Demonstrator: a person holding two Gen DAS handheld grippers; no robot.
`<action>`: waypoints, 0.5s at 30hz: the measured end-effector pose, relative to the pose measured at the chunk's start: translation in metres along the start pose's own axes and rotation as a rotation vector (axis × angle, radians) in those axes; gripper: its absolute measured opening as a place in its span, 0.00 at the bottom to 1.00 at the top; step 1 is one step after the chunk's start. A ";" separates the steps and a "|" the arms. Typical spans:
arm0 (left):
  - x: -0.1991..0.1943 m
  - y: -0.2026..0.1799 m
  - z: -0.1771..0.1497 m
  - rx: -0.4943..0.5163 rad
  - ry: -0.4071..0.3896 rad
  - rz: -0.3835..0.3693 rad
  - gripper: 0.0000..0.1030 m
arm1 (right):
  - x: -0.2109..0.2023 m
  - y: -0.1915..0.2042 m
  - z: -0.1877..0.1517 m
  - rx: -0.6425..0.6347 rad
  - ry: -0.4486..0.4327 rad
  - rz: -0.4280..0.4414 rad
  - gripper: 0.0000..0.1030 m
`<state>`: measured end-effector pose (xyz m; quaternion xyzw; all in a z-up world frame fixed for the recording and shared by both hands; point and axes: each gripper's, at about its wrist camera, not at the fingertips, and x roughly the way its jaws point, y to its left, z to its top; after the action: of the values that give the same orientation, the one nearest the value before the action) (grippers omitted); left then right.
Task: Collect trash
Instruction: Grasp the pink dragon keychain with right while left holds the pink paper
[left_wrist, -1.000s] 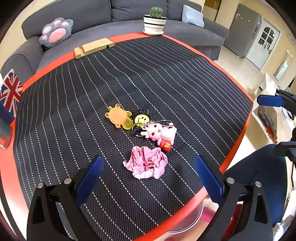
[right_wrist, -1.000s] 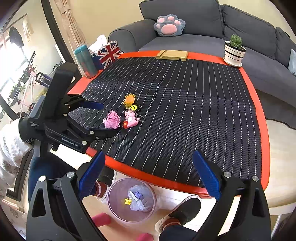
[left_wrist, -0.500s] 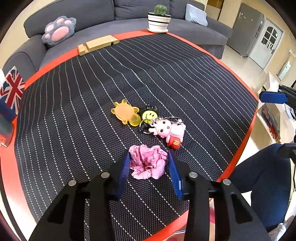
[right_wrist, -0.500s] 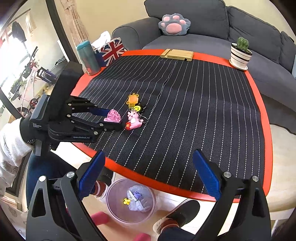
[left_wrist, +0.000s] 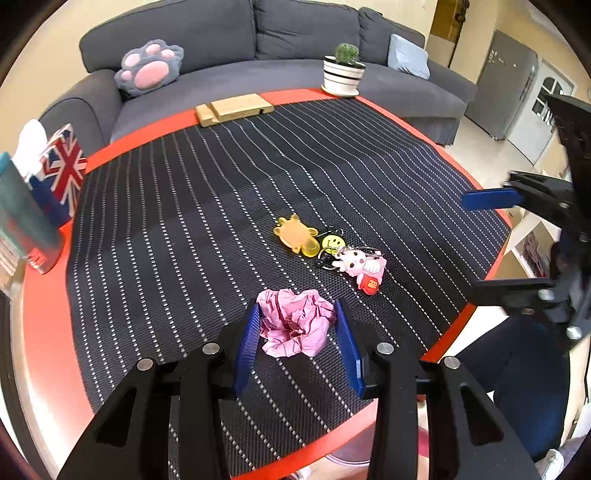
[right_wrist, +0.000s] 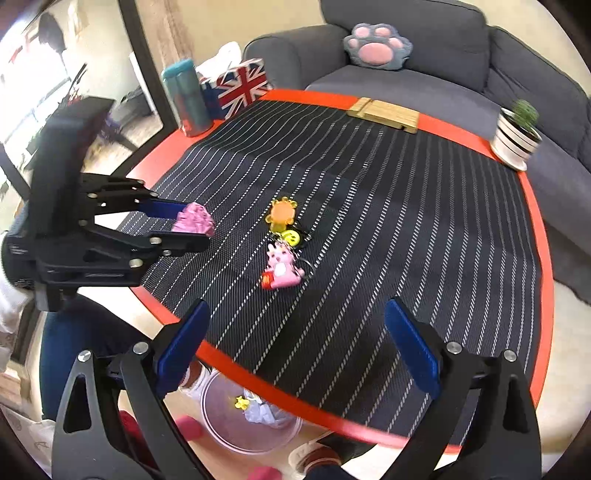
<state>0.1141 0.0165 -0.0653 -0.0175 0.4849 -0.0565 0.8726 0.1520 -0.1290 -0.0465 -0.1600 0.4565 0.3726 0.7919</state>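
- Sofa (left_wrist: 295, 44), grey and deep, filled the background behind the low table, a paw-shaped cushion (left_wrist: 149, 68) propped on its seat.
- Table (left_wrist: 48, 332), red-rimmed under a dark striped mat (left_wrist: 221, 184), carried a potted cactus (left_wrist: 343, 70), a wooden block (left_wrist: 232, 109) and a flag-printed tissue box (left_wrist: 62, 173) at its edges.
- Bin (right_wrist: 251, 417), a clear tub on the floor just beyond the near table edge, already held a few scraps; judging by the task, it was where the paper was bound.
- Left gripper (left_wrist: 295, 328) had its blue pads pressed on both sides of the crumpled pink paper (left_wrist: 295, 325), clamped on it near the table's front edge, with the wad's longer side running from pad to pad.
- Right gripper (right_wrist: 295, 343) hovered with its jaws wide apart and nothing between them, over the same near edge, well clear of the paper.
- Keychains (left_wrist: 332, 247), an orange turtle, a yellow smiley and a pink rabbit, lay in a touching cluster just beyond the paper, apart from it.
- Key relation: the paper sat inside the left hand's grasp, so that hand was the nearer one, and the bin lay below and towards the person, past the rim, from where the wad was held.
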 end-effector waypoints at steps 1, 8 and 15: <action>-0.003 0.002 -0.001 -0.006 -0.005 0.000 0.39 | 0.007 0.002 0.005 -0.015 0.015 0.003 0.91; -0.011 0.011 -0.006 -0.031 -0.022 -0.001 0.39 | 0.043 0.015 0.022 -0.104 0.104 0.000 0.91; -0.012 0.019 -0.011 -0.056 -0.030 -0.012 0.39 | 0.069 0.023 0.026 -0.159 0.169 -0.019 0.70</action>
<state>0.0999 0.0372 -0.0629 -0.0455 0.4729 -0.0480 0.8786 0.1716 -0.0671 -0.0890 -0.2574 0.4894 0.3853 0.7388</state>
